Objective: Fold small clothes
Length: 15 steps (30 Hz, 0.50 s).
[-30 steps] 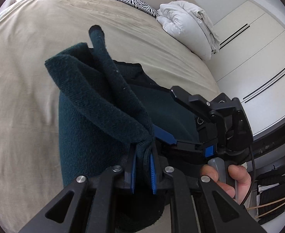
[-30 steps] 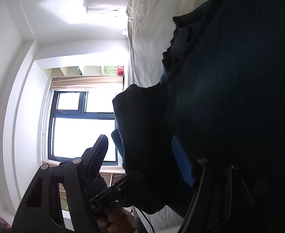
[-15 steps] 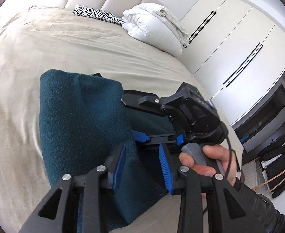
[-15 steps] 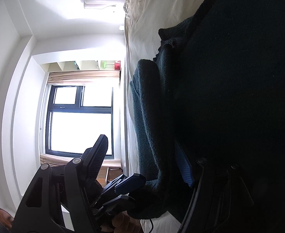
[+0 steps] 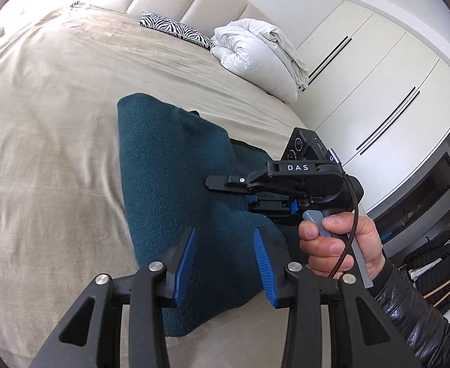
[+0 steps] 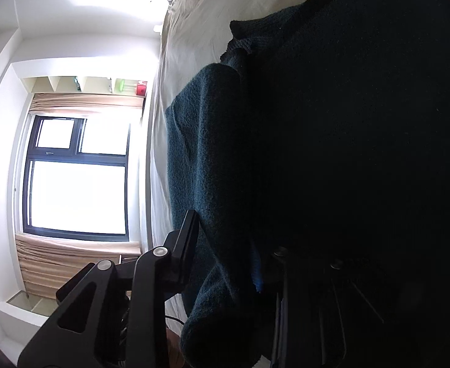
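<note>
**One teal garment on a bed, two hand-held tools over it**

One dark teal garment (image 5: 175, 184) of thick, fuzzy fleece-like knit lies folded into a long, soft-edged block on the beige, lightly creased sheet of the bed (image 5: 50, 141). It sits near the bed's near right edge.

Two black tools are in view. The left tool (image 5: 225, 263) hovers above the near end of the garment. Its two fingers carry ribbed blue pads (image 5: 185, 263). The jaws are parted and opening, and the pads touch nothing; the fabric lies below the gap, not in it.

The right tool (image 5: 252, 196) comes in from the right, held by one hand (image 5: 338, 239) in a shiny black sleeve. It is turned on its side. Its jaws are closing on the right edge of the garment, and from its own camera a roll of teal fabric (image 6: 212, 184) fills the narrow gap between its fingers.

At the far end of the bed lie one flat zebra-striped pillow (image 5: 175, 29) and one puffy white bundled duvet (image 5: 252, 58). Smooth cream wardrobe doors (image 5: 375, 86) with thin dark handles stand to the right.
</note>
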Each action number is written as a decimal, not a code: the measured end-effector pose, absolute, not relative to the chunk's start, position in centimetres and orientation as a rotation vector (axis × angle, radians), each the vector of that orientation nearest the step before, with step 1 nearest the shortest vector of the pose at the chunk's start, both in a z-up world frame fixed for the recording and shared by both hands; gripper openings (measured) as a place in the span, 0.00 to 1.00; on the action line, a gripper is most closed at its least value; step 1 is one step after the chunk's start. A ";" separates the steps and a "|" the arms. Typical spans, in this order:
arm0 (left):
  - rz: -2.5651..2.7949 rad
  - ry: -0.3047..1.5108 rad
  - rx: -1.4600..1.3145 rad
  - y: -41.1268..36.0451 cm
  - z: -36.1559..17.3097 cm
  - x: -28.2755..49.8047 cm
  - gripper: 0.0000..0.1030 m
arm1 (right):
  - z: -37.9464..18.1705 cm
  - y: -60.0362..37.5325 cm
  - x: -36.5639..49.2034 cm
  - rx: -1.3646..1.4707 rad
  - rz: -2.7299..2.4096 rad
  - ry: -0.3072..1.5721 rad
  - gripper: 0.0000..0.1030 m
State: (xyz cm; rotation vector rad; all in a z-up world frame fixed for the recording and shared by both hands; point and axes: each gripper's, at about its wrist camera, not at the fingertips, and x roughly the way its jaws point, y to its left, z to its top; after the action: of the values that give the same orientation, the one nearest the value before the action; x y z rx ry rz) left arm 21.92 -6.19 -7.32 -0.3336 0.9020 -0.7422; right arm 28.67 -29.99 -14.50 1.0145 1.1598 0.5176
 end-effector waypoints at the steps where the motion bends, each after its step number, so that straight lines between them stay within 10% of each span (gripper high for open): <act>1: -0.739 0.895 -0.329 -6.1 -7.1 21.9 0.39 | -14.7 -30.0 28.8 1.000 0.502 1.169 0.14; 15: -0.694 0.894 -0.309 -8.6 -7.4 24.8 0.40 | -10.6 -35.6 26.1 0.823 0.365 1.152 0.10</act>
State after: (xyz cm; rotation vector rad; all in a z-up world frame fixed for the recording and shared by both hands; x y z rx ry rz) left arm 24.81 -8.56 -7.40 -0.3086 0.8944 -0.6937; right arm 26.10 -35.58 -10.62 0.8227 1.1519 0.3651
